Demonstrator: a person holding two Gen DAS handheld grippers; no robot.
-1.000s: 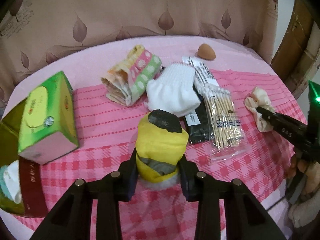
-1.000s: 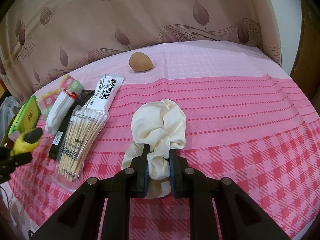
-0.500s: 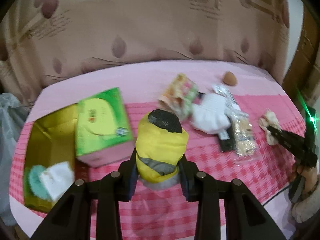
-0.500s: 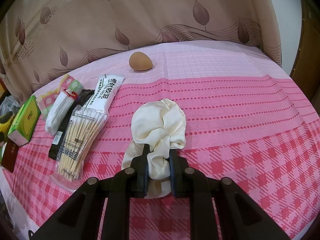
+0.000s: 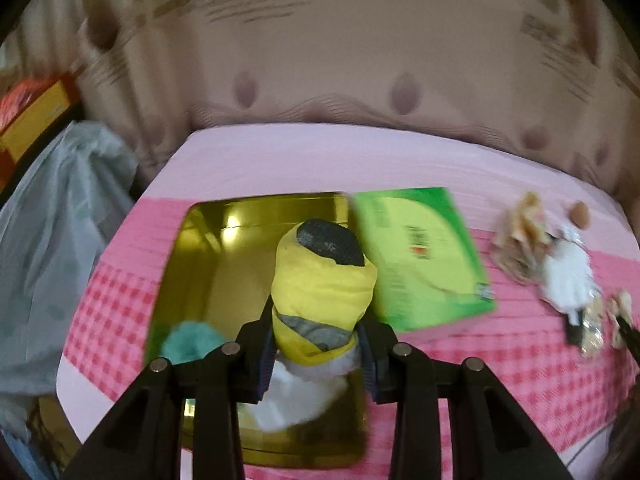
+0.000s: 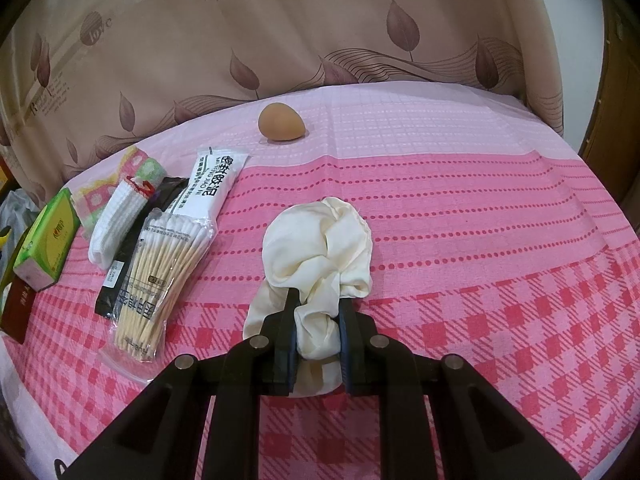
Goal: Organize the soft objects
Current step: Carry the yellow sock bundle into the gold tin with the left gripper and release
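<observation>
Left gripper [image 5: 318, 346], jaws closed on a yellow rolled sock [image 5: 322, 280] with a dark toe; a second ago this view looked across the spread of items in the middle of the table, and now the gold box [image 5: 224, 240] lies directly beneath the sock, so the carry has crossed to the left end of the table; blur in the picture fits a hand in motion. Inside the box, a teal soft item [image 5: 192, 340] and a white soft item [image 5: 296, 396] already lie at the near end; the sock is held above them, not yet let go; judged stage: delivery nearly done, with release into the box the remaining step for this piece.

Right gripper [image 6: 318, 322], jaws narrow and pinching a cream cloth [image 6: 320, 248] that rests on the table; its view matches the earlier one, so this piece waits its turn.

Surface: a pink checked tablecloth [image 6: 480, 260]; a green tissue box [image 5: 416, 256] just beside the gold box; further right a white sock [image 6: 116, 220], a folded patterned cloth [image 6: 140, 172], a pack of cotton swabs [image 6: 160, 272], a white packet [image 6: 212, 188] and a brown egg-shaped object [image 6: 281, 122] near the far edge.

Room: a beige leaf-print curtain [image 6: 320, 40] behind the table; a grey plastic bag [image 5: 52, 240] beside its left end.
</observation>
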